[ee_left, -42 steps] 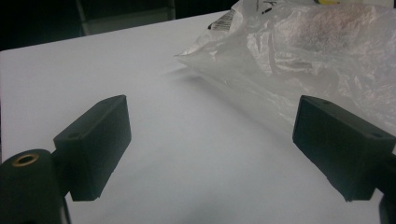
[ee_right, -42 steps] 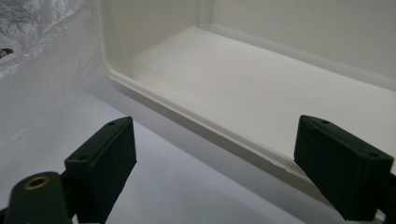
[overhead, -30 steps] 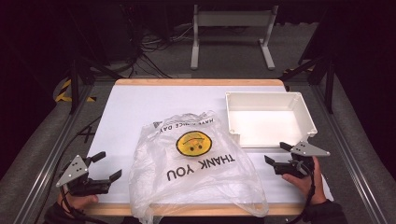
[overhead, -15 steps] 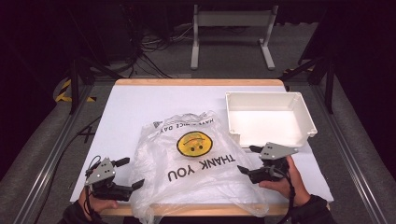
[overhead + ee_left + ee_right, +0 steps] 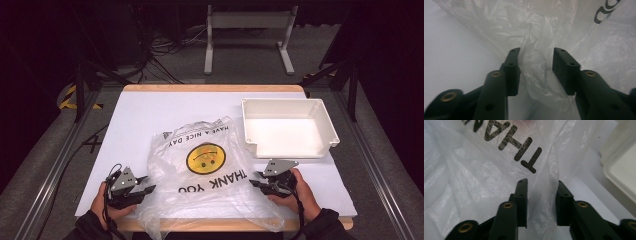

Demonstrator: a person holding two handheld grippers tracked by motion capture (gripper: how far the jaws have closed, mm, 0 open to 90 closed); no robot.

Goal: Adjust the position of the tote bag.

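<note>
The clear plastic bag (image 5: 210,175), printed with a smiley face and THANK YOU, lies crumpled on the near half of the white bench (image 5: 135,120), just beside the empty white tray (image 5: 287,127) at far right. My left hand-held gripper (image 5: 145,189) sits at the bag's near left edge, jaws apart with a ridge of film (image 5: 536,65) standing between them. My right hand-held gripper (image 5: 256,181) is at the bag's right edge, jaws likewise apart around a fold (image 5: 541,195). If I close now, I judge the thin film could slip out or I might pinch only one layer, so the bag would not open. Uneven pulling could stretch or tear it, or drag it against the tray.
</note>
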